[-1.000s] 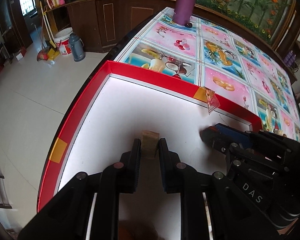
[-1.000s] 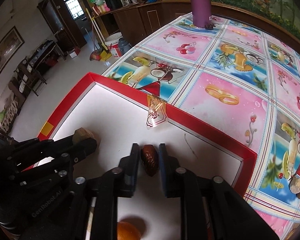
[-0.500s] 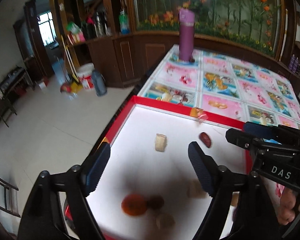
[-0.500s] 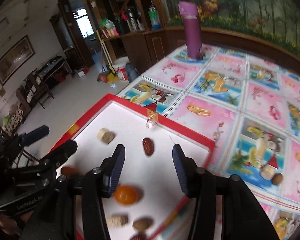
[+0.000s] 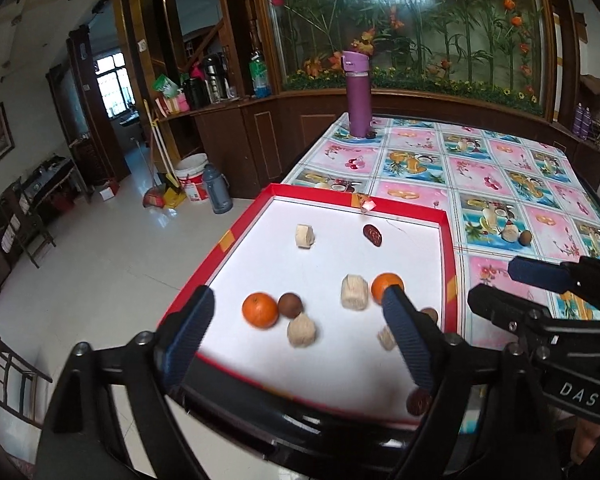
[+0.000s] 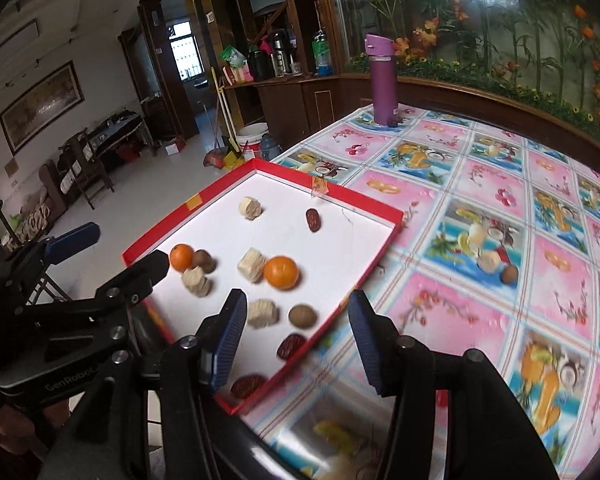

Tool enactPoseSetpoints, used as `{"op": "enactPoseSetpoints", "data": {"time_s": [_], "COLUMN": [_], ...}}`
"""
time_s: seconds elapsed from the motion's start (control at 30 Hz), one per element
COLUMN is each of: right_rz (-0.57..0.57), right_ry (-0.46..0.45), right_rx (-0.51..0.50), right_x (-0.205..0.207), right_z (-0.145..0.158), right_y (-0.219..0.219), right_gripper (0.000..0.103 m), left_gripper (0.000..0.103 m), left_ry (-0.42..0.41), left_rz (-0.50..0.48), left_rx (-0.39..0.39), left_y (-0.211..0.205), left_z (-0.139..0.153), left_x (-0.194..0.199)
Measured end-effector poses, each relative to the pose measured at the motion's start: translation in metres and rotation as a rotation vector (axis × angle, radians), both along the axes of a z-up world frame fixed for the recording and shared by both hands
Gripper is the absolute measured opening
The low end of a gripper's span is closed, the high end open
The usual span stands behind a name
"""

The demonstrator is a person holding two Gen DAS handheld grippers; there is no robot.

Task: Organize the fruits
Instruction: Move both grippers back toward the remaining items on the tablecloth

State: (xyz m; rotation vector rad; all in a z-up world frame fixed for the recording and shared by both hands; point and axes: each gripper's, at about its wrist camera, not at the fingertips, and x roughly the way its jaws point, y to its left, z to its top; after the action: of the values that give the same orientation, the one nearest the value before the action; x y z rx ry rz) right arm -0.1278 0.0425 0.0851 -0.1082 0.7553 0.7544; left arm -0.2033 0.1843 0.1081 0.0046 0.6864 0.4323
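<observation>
- Left gripper [image 5: 296, 332] had just been opening; its jaws stood spread wide with nothing pinched, hanging over the red-rimmed tray [image 5: 236, 236].
- Right gripper [image 6: 296, 340] had been opening too, empty, above the tray's near corner.
- Pale chunk [image 5: 304, 235] and dark date [image 5: 373, 235] lay apart near the tray's far rim.
- Two oranges [image 5: 260, 310] sat mid-tray.

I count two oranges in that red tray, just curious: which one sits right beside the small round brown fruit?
The orange on the tray's left side; it touches the brown fruit. The other orange sits beside a pale chunk.
</observation>
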Motion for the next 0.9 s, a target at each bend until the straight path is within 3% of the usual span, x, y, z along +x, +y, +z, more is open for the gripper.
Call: {"op": "enactPoseSetpoints", "data": {"time_s": [0.27,0.57,0.9], "right_rz": [0.000,-0.047,-0.198], "right_ry": [-0.038,-0.057,-0.039], "right_rx": [0.018,0.063,0.064], "right_x": [-0.032,-0.036,0.003], "right_z": [0.007,0.015,0.008], "right_y": [-0.015,-0.049,-0.108], "right_gripper": [0.053,0.054,0.056], "left_gripper": [0.090,0.091,0.096], "left_ry": [-0.039,-0.075,-0.031], "left_rz": [0.004,-0.039,-0.153], "left_rx": [0.033,0.068,0.051], "left_y": [-0.021,-0.051,-0.090], "left_z": [0.011,0.026,0.021], "left_x": [-0.028,-0.034,0.010]}}
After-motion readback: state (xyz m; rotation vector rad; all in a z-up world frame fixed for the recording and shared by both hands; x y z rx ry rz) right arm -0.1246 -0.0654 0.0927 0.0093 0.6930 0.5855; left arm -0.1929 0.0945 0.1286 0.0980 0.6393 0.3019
